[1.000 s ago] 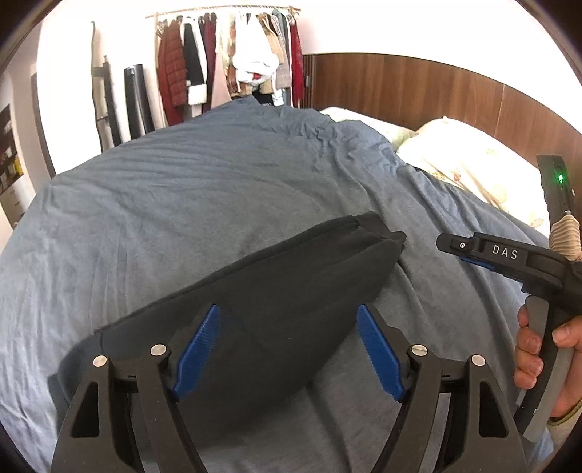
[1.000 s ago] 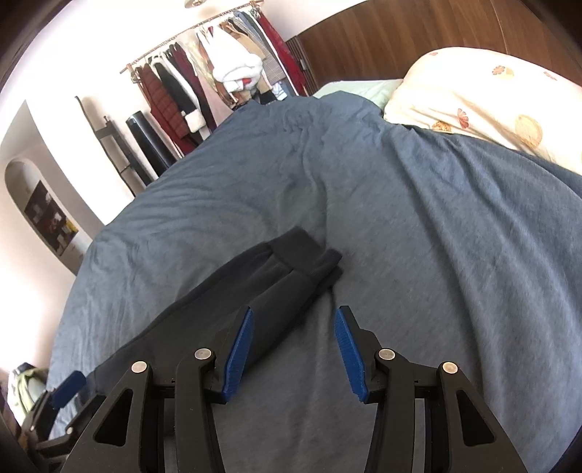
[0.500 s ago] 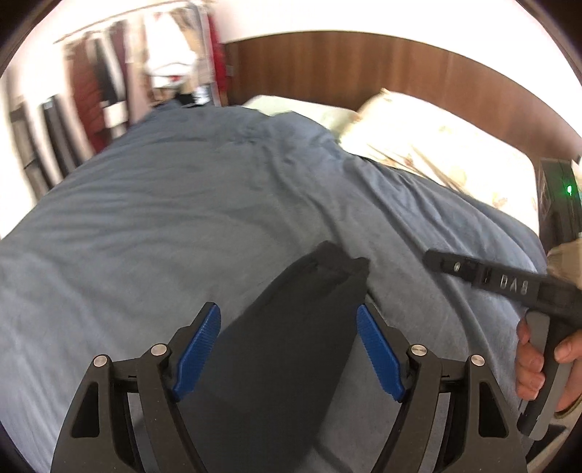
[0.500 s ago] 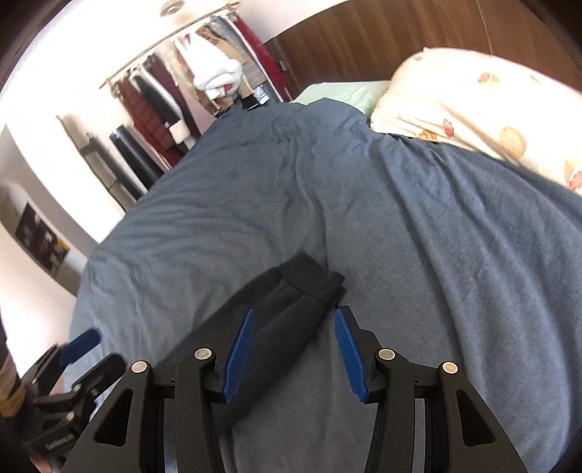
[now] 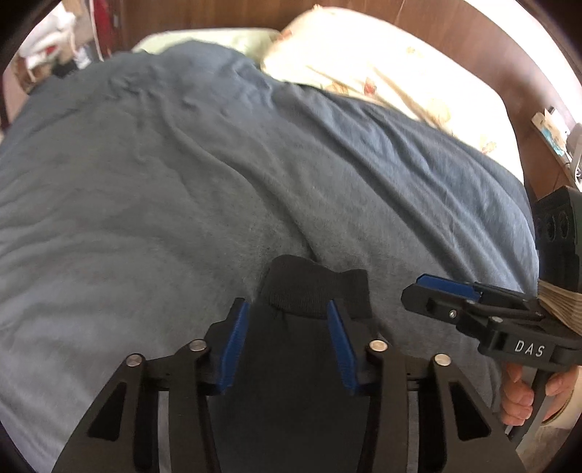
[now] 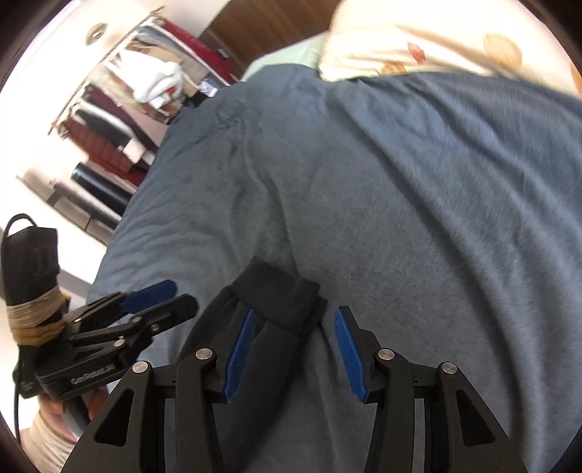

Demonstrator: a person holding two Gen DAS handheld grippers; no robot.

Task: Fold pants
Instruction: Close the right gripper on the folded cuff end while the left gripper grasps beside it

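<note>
Blue-grey bedding (image 5: 182, 189) covers the bed, with a clothes rack (image 6: 120, 98) far left and a patterned pillow (image 5: 382, 69) far right. Dark pants (image 5: 291, 364) lie on the near bedding, cuffed leg ends pointing away. Left hand-held gripper (image 5: 287, 320) has just been closing, its blue pads narrowly flanking the cuff, not pressing. Right hand-held gripper (image 6: 293, 327) hangs half open over the cuff's right edge.

A blue-grey duvet (image 5: 182, 189) covers the bed. A cream patterned pillow (image 5: 382, 69) lies against the wooden headboard (image 5: 454, 32). Clothes hang on a rack (image 6: 138, 94) beyond the bed.
</note>
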